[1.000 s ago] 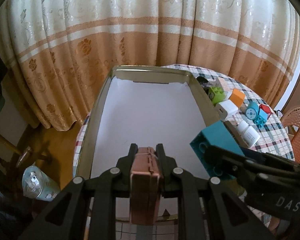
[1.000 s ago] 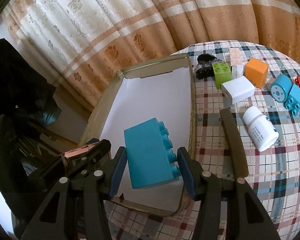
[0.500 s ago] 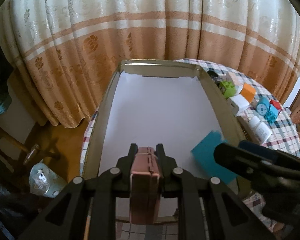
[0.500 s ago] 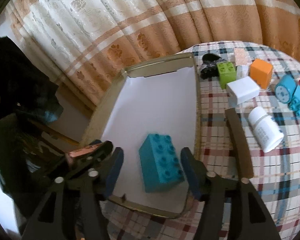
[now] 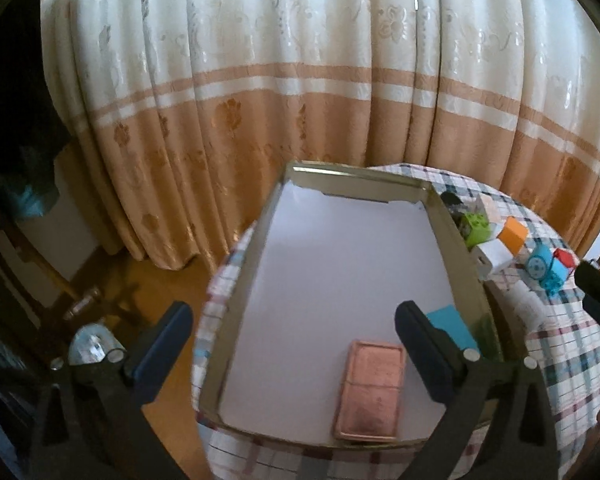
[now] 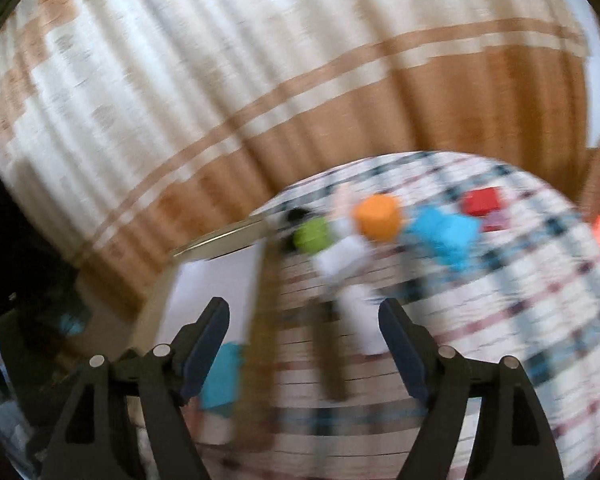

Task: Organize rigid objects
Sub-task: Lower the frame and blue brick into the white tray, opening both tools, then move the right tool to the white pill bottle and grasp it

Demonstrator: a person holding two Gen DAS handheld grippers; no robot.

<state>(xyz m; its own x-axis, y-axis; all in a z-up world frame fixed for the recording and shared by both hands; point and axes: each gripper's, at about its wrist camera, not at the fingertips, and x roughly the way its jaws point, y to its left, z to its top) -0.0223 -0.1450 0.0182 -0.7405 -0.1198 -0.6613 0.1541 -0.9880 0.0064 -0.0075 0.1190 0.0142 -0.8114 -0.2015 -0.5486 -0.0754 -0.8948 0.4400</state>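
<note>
A copper-brown flat tin (image 5: 370, 390) lies inside the gold-rimmed tray (image 5: 244, 292) near its front edge. A teal brick (image 5: 452, 326) lies beside it in the tray, partly behind my right finger; it also shows in the blurred right wrist view (image 6: 222, 376). My left gripper (image 5: 296, 340) is open and empty above the tray's front. My right gripper (image 6: 304, 344) is open and empty over the checked tablecloth (image 6: 520, 320), right of the tray (image 6: 212, 240).
On the cloth right of the tray lie a green brick (image 5: 476, 226), an orange block (image 5: 514, 234), a white block (image 5: 494, 256), blue pieces (image 5: 544, 270), a red piece (image 5: 564, 258) and a white bottle (image 6: 360, 316). A curtain (image 5: 300, 100) hangs behind.
My left gripper opened and let go of the copper tin, which now lies in the tray. My right gripper left the teal brick in the tray and swung right over the cloth.
</note>
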